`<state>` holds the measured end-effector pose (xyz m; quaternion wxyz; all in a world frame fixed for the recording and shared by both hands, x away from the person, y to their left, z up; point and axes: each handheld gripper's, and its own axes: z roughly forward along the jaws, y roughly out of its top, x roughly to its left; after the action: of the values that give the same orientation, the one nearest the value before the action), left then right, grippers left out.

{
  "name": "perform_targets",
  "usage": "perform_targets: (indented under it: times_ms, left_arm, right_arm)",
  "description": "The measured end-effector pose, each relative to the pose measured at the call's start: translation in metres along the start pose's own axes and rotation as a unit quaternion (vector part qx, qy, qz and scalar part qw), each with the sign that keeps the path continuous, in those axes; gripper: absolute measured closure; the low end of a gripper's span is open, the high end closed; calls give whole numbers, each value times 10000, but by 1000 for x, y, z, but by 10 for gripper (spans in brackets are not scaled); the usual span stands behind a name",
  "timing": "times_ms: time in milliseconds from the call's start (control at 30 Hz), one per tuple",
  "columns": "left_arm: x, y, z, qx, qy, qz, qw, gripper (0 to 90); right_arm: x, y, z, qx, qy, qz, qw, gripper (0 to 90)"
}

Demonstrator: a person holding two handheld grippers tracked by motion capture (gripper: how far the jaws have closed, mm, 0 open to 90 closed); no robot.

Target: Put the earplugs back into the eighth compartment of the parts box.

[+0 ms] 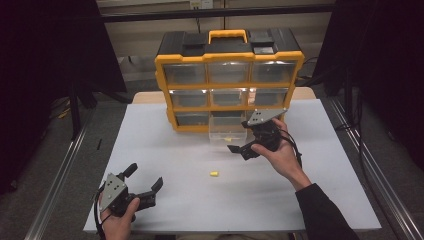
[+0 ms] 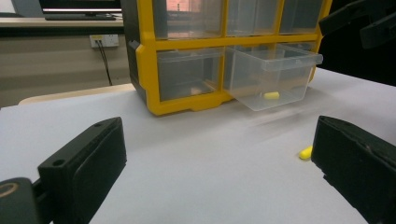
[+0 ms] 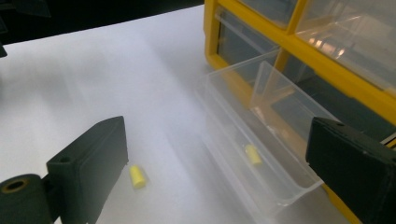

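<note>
A yellow and black organizer with clear drawers stands at the back of the white table. Its bottom middle drawer is pulled out, and a small yellow earplug lies inside. A second yellow earplug lies loose on the table. My right gripper hovers open just right of the drawer's front. In the right gripper view its jaws span the drawer, the earplug inside and the loose earplug. My left gripper rests open at the front left, holding nothing.
The organizer's other drawers are shut. In the left gripper view the loose earplug lies beside the right jaw, with the open drawer beyond. Metal rails run along both sides of the table.
</note>
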<state>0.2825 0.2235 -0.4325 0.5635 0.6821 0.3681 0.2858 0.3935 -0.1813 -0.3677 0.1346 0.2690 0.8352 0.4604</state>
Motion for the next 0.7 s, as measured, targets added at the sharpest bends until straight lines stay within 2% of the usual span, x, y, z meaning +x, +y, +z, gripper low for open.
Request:
perform_targets:
  times_ms: [100,267,500,700]
  left_arm:
    - [0,0,0,-18,0,-36,10000,34]
    - [-1,0,0,-51,-15,-66,10000,34]
    - [0,0,-1,-28,-3,-34,10000,34]
    - [0,0,0,-36,-20,-55,10000,34]
  right_arm:
    - [5,0,0,10,42,-95,9999,38]
    - [11,-1,0,-75,348,-170,9992,18]
    - [24,-5,8,69,561,-313,9979,33]
    - [29,-9,15,168,704,-307,9969,43]
